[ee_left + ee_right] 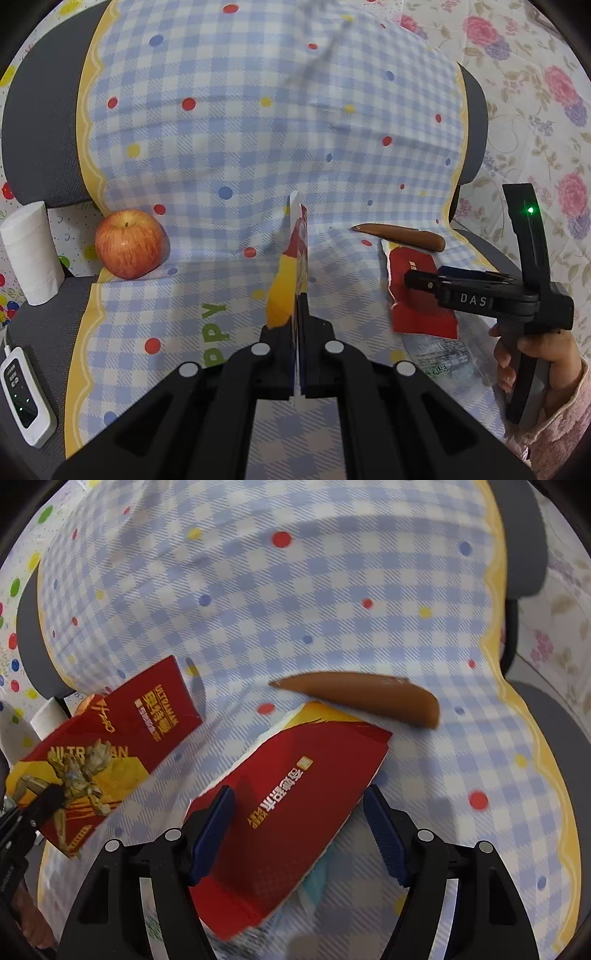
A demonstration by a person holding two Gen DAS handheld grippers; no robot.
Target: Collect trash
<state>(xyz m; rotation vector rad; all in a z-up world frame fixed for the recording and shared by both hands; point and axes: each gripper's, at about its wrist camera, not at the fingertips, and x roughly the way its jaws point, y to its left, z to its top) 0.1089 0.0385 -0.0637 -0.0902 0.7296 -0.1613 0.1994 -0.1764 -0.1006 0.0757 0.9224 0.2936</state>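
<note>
My left gripper (299, 302) is shut on a red and yellow card packet (286, 280), seen edge-on and lifted off the cloth. In the right wrist view that packet (107, 738) shows a gold figure print, with the left gripper (48, 799) at its lower corner. A second torn red packet (295, 794) lies flat on the checked cloth. My right gripper (299, 827) stands open over it, its blue pads (214, 827) on either side and not pressing. In the left wrist view the right gripper (415, 279) hovers above this packet (421, 314). A clear plastic wrapper (439, 352) lies under it.
A brown sausage-shaped piece (369, 696) lies beyond the flat packet. An apple (129, 249) sits at the left, by a white paper roll (31, 251) and a white power unit (24, 398). The blue checked cloth (240, 129) drapes a grey seat. A hand (532, 354) holds the right gripper.
</note>
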